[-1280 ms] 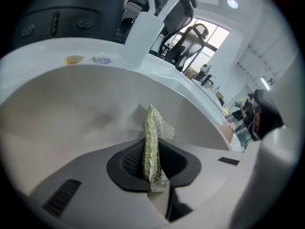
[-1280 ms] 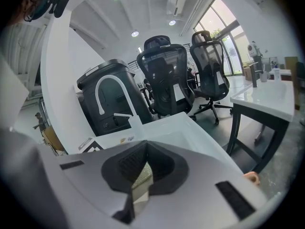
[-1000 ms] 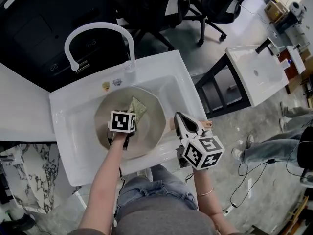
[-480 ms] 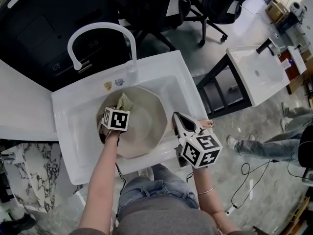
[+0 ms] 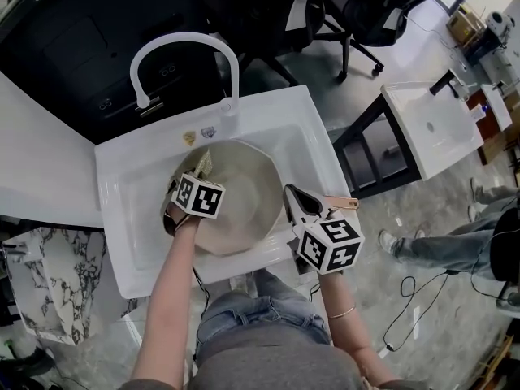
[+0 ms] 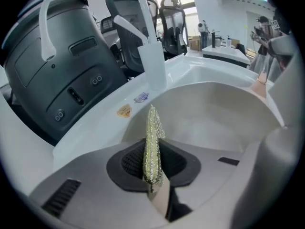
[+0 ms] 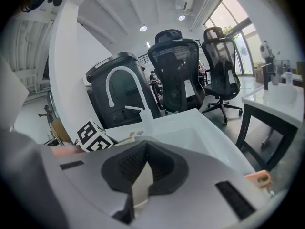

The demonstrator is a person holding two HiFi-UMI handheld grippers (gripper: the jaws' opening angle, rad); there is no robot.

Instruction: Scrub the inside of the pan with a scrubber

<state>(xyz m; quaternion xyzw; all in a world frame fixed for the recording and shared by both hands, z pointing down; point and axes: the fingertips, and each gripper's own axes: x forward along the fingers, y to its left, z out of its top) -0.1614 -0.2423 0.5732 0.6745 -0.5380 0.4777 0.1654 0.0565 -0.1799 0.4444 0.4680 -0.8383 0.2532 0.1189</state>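
A pale round pan (image 5: 244, 210) lies in the white sink (image 5: 122, 218). My left gripper (image 5: 197, 175) is over the pan's far-left side, shut on a glittery green-gold scrubber (image 5: 201, 164). In the left gripper view the scrubber (image 6: 152, 147) stands edge-on between the closed jaws of that gripper (image 6: 155, 182), against the pan's inner wall (image 6: 214, 123). My right gripper (image 5: 291, 195) sits at the pan's right rim, beside its tan handle (image 5: 341, 203), jaws closed on the rim. The right gripper view shows this gripper (image 7: 140, 185) pinching a thin pale edge, with the handle's end (image 7: 259, 178) at right.
A white arched faucet (image 5: 183, 51) rises at the sink's back edge. Behind it stands a black bin (image 5: 81, 47), with office chairs (image 5: 366, 6) further back. A second white basin on a dark frame (image 5: 431, 124) is at right, and a person's legs (image 5: 439, 242) beyond.
My left gripper has carried the scrubber from the pan's far middle across to its far-left wall. The right gripper has stayed at the pan's right rim.
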